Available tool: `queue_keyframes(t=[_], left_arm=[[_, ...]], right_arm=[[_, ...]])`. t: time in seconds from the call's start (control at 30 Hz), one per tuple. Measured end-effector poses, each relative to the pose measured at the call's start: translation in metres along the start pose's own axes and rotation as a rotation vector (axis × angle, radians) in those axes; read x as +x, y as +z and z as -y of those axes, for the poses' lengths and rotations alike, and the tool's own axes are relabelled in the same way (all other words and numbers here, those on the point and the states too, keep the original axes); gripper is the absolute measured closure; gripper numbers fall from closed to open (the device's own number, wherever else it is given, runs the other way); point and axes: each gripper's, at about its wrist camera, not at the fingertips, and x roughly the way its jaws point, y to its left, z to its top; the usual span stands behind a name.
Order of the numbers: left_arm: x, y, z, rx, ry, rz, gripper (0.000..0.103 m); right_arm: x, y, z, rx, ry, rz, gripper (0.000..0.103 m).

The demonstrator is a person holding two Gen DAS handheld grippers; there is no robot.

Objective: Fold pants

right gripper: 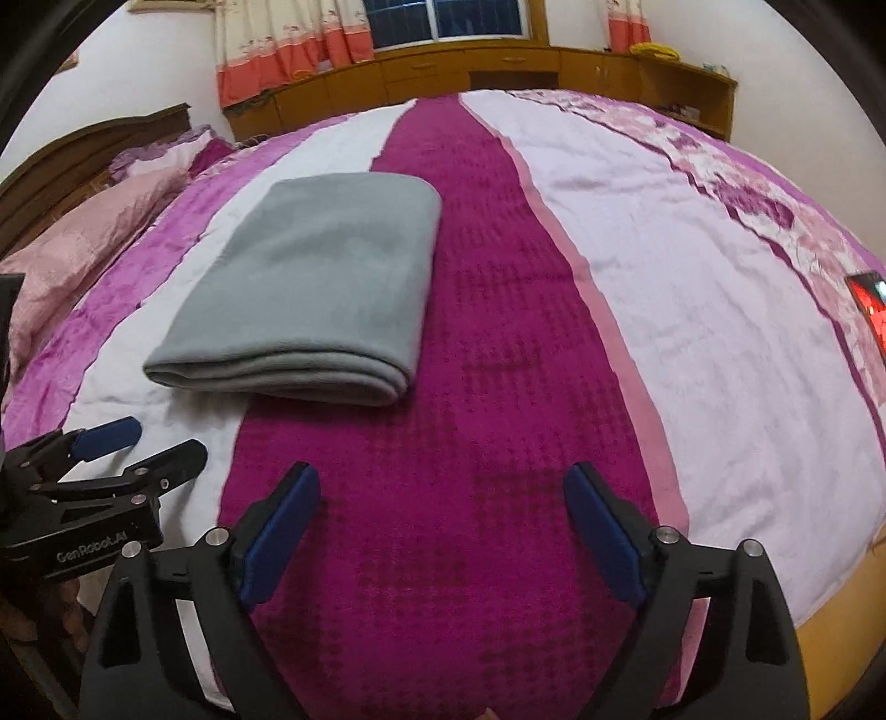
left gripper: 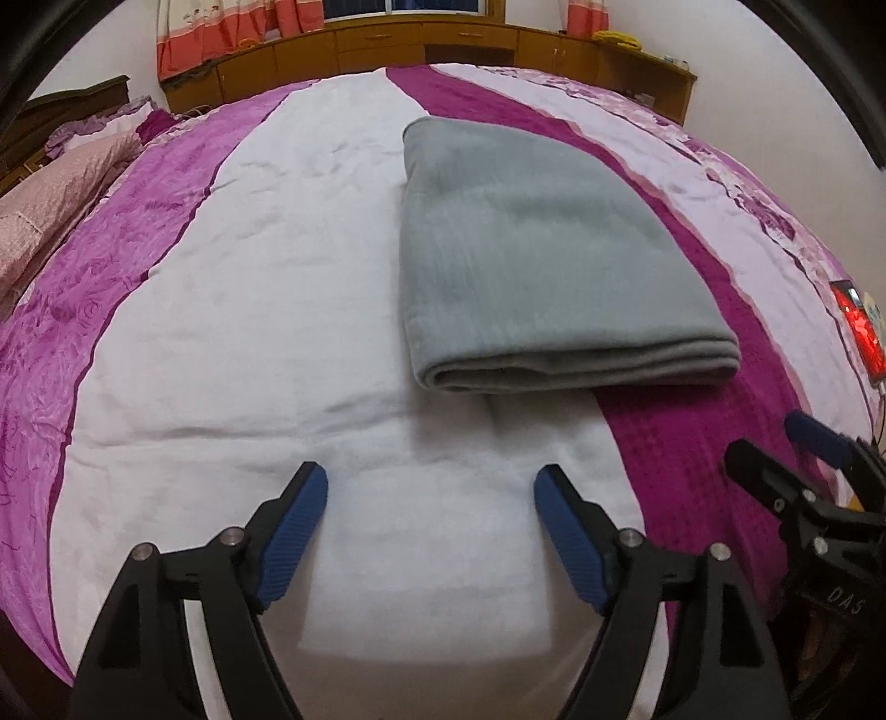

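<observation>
Two grippers hover low over the near end of the bed (left gripper: 232, 310), both with fingers spread wide and nothing between them. The left gripper (left gripper: 431, 487) sits over the white stripe of the quilt (right gripper: 692, 288); the right gripper (right gripper: 441, 487) sits over the dark magenta stripe, and each shows at the edge of the other's view, side by side and apart. The pants (left gripper: 531, 255) lie ahead of both, folded into a grey stack of several layers, flat on the quilt and touched by neither gripper. Its long axis runs away from the cameras toward the wooden cabinets (left gripper: 443, 41) under the window (right gripper: 446, 19). The near short end shows the rounded fold and stacked edges, facing the grippers; the far end is narrower and rounded at its corners. Most of the stack rests on the white stripe, and its right side overlaps the magenta stripe. From the left wrist view it lies ahead and slightly right; from the right wrist view, ahead and to the left. Bare quilt separates the near fold from both sets of fingertips. Wide open bedding stretches to the right of the pants, out to a phone (left gripper: 858, 332) with a red lit screen near the bed's right edge. To the left lies a pink pillow (right gripper: 83, 249) by the headboard (right gripper: 94, 138), well apart from the pants. Curtains (right gripper: 288, 50) hang beside the window.
</observation>
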Motion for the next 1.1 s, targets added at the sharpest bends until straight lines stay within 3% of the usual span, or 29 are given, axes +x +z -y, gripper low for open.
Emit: queue_keyframes(t=[0.13, 0.3, 1.1], left_arm=[[0.003, 0.001, -0.004, -0.036, -0.007, -0.007, 0.020], [0.004, 0.001, -0.004, -0.040, -0.005, -0.001, 0.019], [0.004, 0.000, -0.004, -0.046, -0.011, 0.008, 0.019]], right_arm=[[0.006, -0.001, 0.005, 0.032, 0.015, -0.011, 0.015], [0.011, -0.001, -0.001, 0.005, 0.011, -0.009, 0.006], [0.015, -0.001, -0.004, -0.017, -0.020, -0.009, 0.004]])
